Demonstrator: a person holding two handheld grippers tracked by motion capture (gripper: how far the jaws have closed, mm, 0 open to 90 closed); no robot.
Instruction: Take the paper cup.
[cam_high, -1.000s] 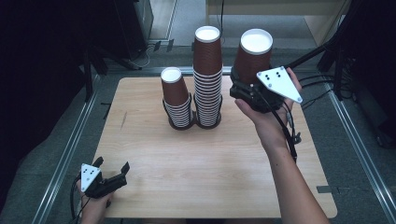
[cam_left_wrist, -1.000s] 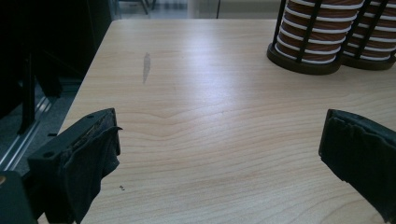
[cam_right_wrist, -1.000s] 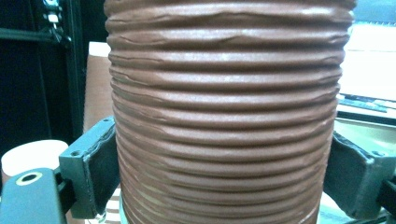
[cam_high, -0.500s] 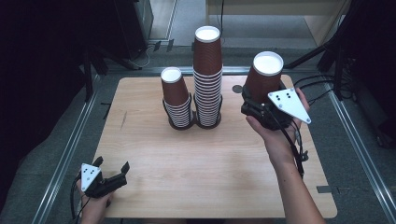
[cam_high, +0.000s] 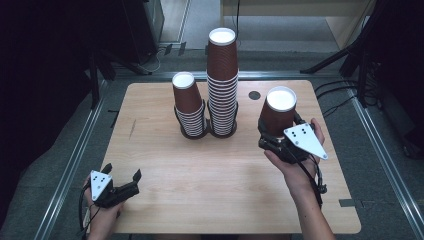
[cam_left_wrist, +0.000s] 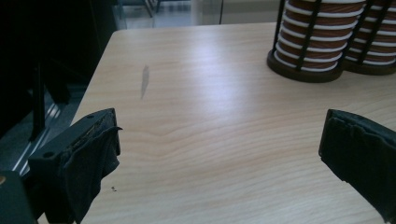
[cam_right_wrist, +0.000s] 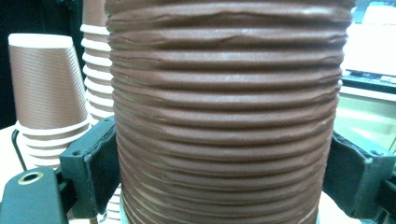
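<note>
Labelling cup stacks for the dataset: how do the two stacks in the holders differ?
Height: the right stack stands clearly taller than the left stack. Pose: the left stack's top cup leans a little to the left, while the right stack rises straight. Position: the right stack is closer to the cup held in the right gripper. Shared: both are brown ribbed paper cups, upside down, each seated in a black wire holder.

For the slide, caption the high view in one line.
Right gripper holds an upturned brown cup beside two cup stacks.
</note>
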